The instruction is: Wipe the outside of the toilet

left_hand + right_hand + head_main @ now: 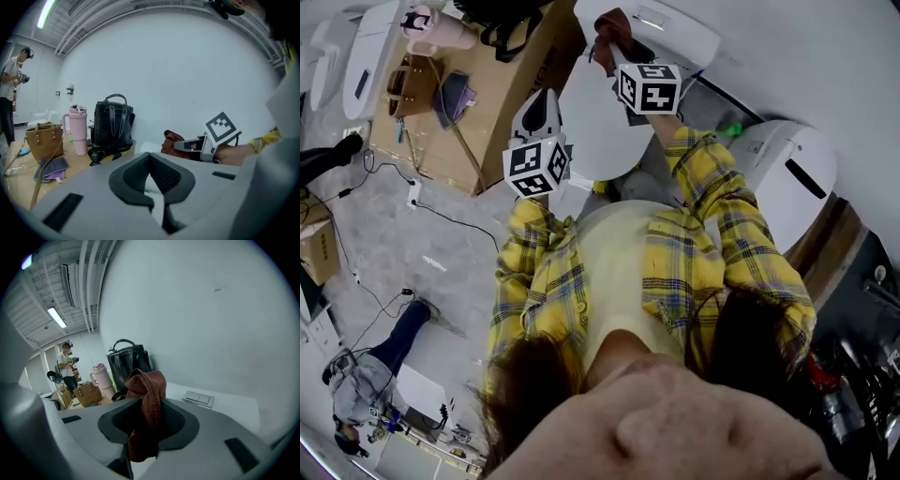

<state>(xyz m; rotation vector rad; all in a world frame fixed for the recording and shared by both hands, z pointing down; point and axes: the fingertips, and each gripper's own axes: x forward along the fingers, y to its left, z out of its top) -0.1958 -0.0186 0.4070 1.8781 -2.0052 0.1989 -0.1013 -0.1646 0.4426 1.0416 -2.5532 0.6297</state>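
Standing at ten o'clock in the head view, a tabletop [502, 84] carries a tan bag [411, 82], a pink cup [441, 30] and a black bag [112, 124]. Just past its three o'clock edge the left tool [544, 98] sits at the nine o'clock side of the toilet [600, 141]. Whether it touches the white lid cannot be told. Its own view shows the jaws closed tip to tip, with nothing between them. The toilet lies at twelve o'clock from the person's chest, with its tank [675, 33] against the wall. The right tool [614, 49] is at the lid's twelve o'clock, close to the tank. Its jaws are clamped on a brown cloth [147, 385], which bunches above the pads and hangs below them. In the right gripper view a flush plate [199, 399] lies on the tank top at the cloth's three o'clock. A second toilet [792, 178] stands at three o'clock of the first.
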